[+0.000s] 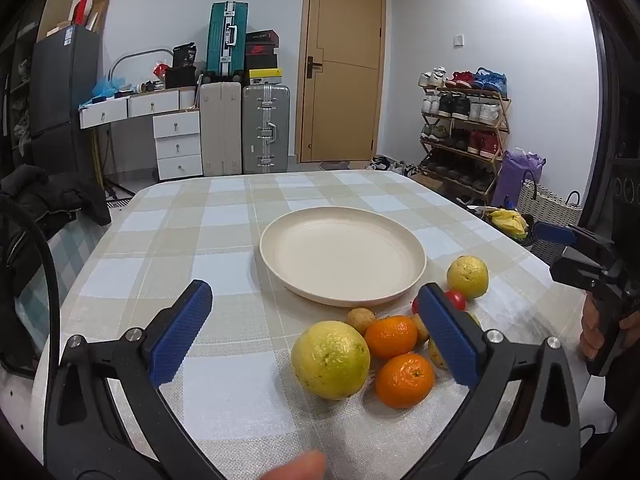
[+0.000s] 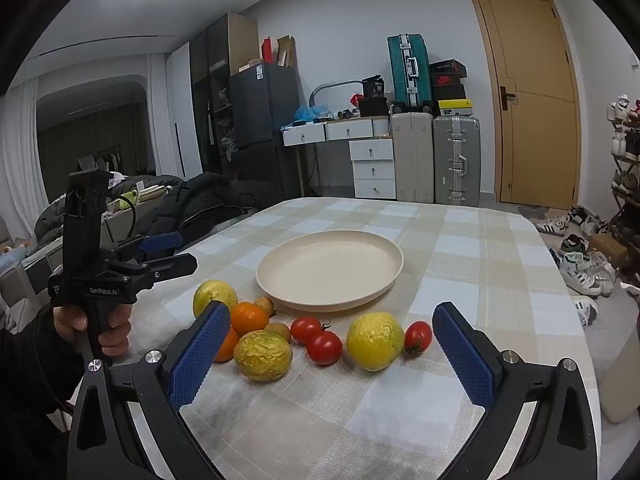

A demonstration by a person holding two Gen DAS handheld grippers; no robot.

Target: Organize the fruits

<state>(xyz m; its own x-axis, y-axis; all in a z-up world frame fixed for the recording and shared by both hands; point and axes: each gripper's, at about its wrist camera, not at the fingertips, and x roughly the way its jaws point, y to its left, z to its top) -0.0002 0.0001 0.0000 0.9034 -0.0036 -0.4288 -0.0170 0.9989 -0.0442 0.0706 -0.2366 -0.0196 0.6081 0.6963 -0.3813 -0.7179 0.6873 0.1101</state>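
Observation:
A cream plate [image 1: 400, 236] [image 2: 384, 252] lies bare mid-table. In front of it are three yellow-green citrus fruits [image 1: 330, 360] [image 2: 375, 340], two oranges [image 1: 404, 380] [image 2: 248, 318], three red tomatoes [image 2: 324, 347] and small brown fruits [image 1: 360, 319] [image 2: 279, 330]. My left gripper [image 1: 316, 328] is open, hovering just before the nearest citrus and oranges. It also shows in the right wrist view [image 2: 168, 252]. My right gripper [image 2: 326, 352] is open above the fruit row, empty. It also shows at the right edge of the left wrist view [image 1: 568, 240].
The checked tablecloth [image 1: 224, 216] covers the table. Beyond it stand suitcases [image 1: 264, 128], white drawers [image 1: 178, 144], a door and a shoe rack [image 1: 464, 132]. A dark coat lies on a sofa at the left [image 2: 200, 200].

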